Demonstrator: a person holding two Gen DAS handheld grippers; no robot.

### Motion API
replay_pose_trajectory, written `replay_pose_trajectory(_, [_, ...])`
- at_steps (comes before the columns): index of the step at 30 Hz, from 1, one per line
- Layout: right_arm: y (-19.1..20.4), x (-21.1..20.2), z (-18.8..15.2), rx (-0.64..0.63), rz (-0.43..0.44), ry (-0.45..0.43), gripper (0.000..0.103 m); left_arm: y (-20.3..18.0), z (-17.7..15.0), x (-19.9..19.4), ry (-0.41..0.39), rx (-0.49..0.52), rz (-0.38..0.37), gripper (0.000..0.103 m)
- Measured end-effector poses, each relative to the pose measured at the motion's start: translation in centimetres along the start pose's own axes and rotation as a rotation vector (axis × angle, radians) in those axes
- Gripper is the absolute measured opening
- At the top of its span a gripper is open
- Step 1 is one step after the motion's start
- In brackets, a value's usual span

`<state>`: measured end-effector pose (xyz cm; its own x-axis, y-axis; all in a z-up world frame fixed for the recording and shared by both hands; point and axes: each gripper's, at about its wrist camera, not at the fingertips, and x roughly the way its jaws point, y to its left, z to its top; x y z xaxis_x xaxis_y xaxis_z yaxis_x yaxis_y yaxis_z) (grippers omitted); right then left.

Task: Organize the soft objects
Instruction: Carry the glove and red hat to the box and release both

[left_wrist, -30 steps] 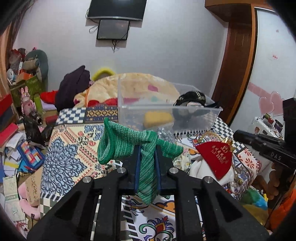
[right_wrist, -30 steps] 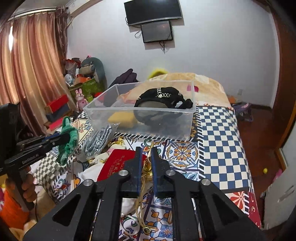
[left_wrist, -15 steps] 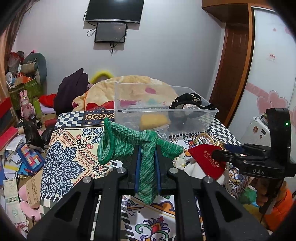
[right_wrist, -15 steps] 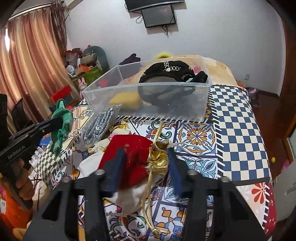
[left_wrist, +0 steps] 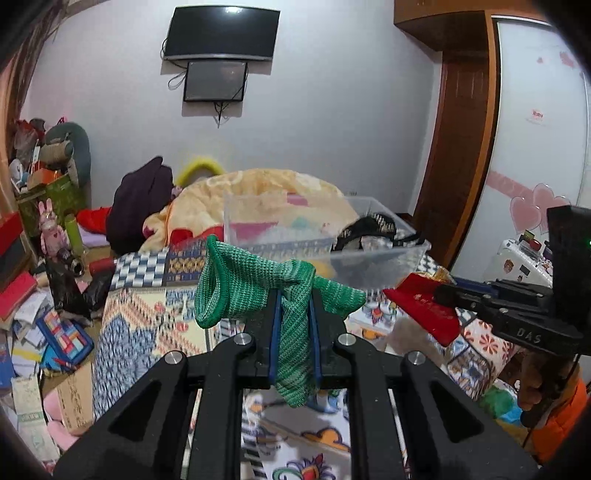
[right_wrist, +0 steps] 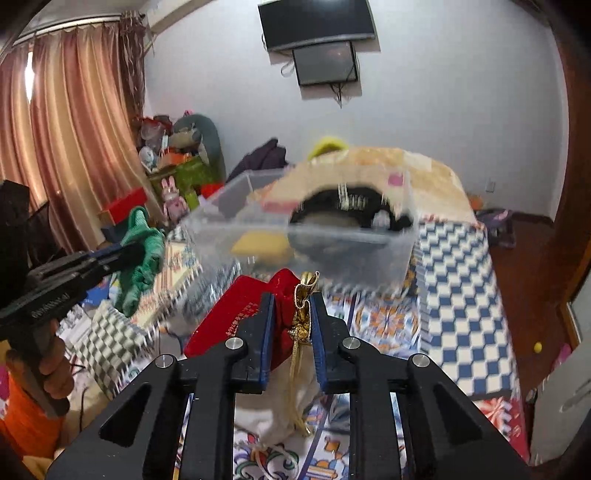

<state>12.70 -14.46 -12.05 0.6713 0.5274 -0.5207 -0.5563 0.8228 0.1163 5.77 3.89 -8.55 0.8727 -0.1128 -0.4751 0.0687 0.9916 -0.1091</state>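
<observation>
Green knit: a soft green knitted piece [left_wrist: 255,291], perhaps a sock or small hat, is clamped between the blue-padded fingers of the left gripper [left_wrist: 294,332]. Its open ribbed cuff flops to the left, a flap hangs to the right, and a tail droops down between the fingers.
Left gripper: pressed together on the green knit, held in the air above the patterned bed cover [left_wrist: 147,317]. The right wrist view shows it at the left edge [right_wrist: 122,254], the knit dangling from its tip.
Red pouch: a red fabric pouch [right_wrist: 236,314] with small gold lettering and a gold tassel cord [right_wrist: 304,310] is caught at its gathered neck by the right gripper [right_wrist: 291,325]. The body of the pouch slants away to the left and the cord trails down.
Right gripper: closed on the neck of the red pouch, lifted clear of the bed. In the left wrist view it comes in from the right [left_wrist: 443,295], the pouch hanging at its tip.
Clear bin: a see-through plastic bin [right_wrist: 369,254] stands on the bed beyond both grippers. Inside lie a black headpiece with pale studs [right_wrist: 351,206] and a yellow soft item [right_wrist: 258,243]; this view is blurred.
White cloth: a pale fabric bundle [right_wrist: 273,417] lies on the cover under the right gripper.
Room: a beige blanket heap [left_wrist: 258,192] behind the bin, pink curtains [right_wrist: 74,147] to the left, and a dark screen [left_wrist: 221,33] on the wall.
</observation>
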Motion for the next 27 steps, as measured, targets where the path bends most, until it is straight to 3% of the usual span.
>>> replay_pose_trajectory(9, [-0.1, -0.9, 4.8, -0.007, -0.020, -0.135, 0.017, -0.5, 4.4, 1.4, -0.055, 0.035, -0.007, 0.013])
replay_pose_trajectory(15, [0.0, -0.3, 8.0, -0.020, -0.037, -0.199, 0.017, -0.6, 6.6, 3.5, -0.048, 0.043, -0.011, 0.013])
replay_pose_trajectory(22, [0.2, 2.1, 9.8, -0.047, -0.068, -0.200, 0.017, -0.6, 7.6, 7.2, 0.009, 0.052, -0.018, 0.014])
replay_pose_trajectory(27, [-0.3, 4.5, 9.6, -0.045, -0.078, -0.143, 0.017, -0.5, 7.3, 9.9, 0.070, 0.057, -0.016, 0.013])
